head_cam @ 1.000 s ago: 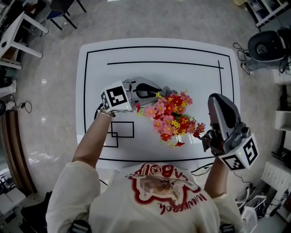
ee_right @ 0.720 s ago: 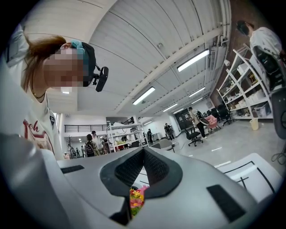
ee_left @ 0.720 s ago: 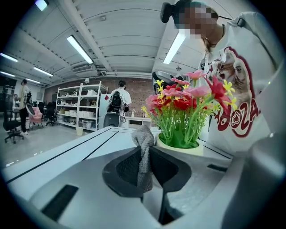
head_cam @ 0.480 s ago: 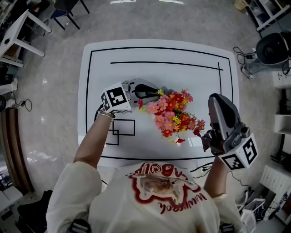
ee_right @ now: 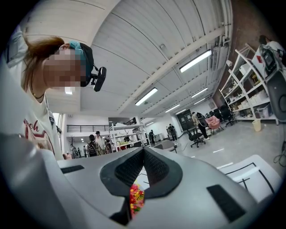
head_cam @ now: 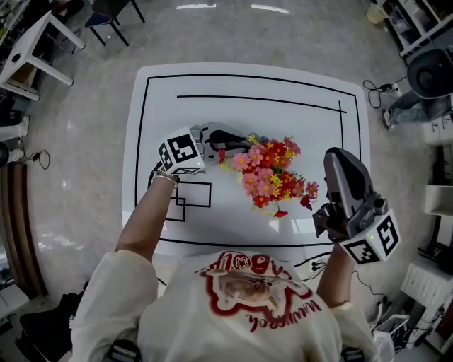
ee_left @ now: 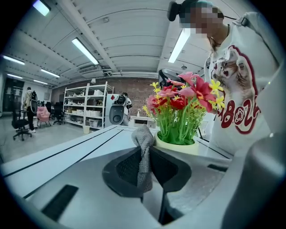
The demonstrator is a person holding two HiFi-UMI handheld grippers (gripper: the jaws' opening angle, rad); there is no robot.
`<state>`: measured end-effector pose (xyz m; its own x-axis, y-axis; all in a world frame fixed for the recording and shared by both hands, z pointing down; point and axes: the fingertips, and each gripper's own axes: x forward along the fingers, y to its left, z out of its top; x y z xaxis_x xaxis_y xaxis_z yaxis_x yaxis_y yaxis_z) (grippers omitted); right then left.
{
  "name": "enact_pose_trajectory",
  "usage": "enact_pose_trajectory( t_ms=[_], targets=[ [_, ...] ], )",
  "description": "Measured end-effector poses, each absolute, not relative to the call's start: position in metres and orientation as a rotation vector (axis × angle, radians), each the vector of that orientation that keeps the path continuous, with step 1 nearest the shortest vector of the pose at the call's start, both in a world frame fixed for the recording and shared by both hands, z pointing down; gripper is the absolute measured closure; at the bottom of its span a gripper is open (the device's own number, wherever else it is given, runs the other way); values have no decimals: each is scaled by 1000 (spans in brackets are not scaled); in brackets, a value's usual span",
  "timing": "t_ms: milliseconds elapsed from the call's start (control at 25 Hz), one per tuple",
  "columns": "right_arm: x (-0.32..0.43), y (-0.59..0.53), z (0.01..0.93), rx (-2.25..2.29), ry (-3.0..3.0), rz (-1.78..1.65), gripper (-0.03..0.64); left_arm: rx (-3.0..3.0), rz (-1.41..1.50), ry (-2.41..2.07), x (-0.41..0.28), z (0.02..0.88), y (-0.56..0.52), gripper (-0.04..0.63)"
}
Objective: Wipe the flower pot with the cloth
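A bunch of pink, red and yellow artificial flowers [head_cam: 271, 174] stands in a pale yellow-green pot [ee_left: 178, 144] on the white table [head_cam: 283, 81]. In the head view the blooms hide the pot. My left gripper [head_cam: 241, 139] lies low on the table at the pot's left side. It [ee_left: 144, 150] is shut on a grey cloth [ee_left: 143, 156], whose bunched top reaches the pot's rim. My right gripper [head_cam: 340, 154] hovers to the right of the flowers with its jaws shut [ee_right: 143, 150] and nothing between them. A few blooms [ee_right: 135, 199] show below its jaws.
Black lines and small rectangles [head_cam: 191, 194] mark the table top. Around the table are a white desk [head_cam: 32, 53], shelving with gear [head_cam: 417, 21] and cables on the floor [head_cam: 375, 88]. People and office chairs [ee_right: 196, 132] stand far off in the room.
The head view has drifted a little, so the table sits slightly further right in the picture. Both grippers keep their places beside the flowers, and the left still holds the cloth.
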<state>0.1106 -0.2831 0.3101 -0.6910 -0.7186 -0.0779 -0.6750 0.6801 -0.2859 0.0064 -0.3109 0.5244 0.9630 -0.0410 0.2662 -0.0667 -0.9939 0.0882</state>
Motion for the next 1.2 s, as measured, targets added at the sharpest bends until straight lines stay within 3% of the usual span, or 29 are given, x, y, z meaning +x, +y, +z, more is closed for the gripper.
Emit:
enact_pose_trajectory(
  t_ms=[1200],
  targets=[
    [101,-232,299,-1124,2716,-322,617,2992,417,-261,-20,525,-293,540]
  ],
)
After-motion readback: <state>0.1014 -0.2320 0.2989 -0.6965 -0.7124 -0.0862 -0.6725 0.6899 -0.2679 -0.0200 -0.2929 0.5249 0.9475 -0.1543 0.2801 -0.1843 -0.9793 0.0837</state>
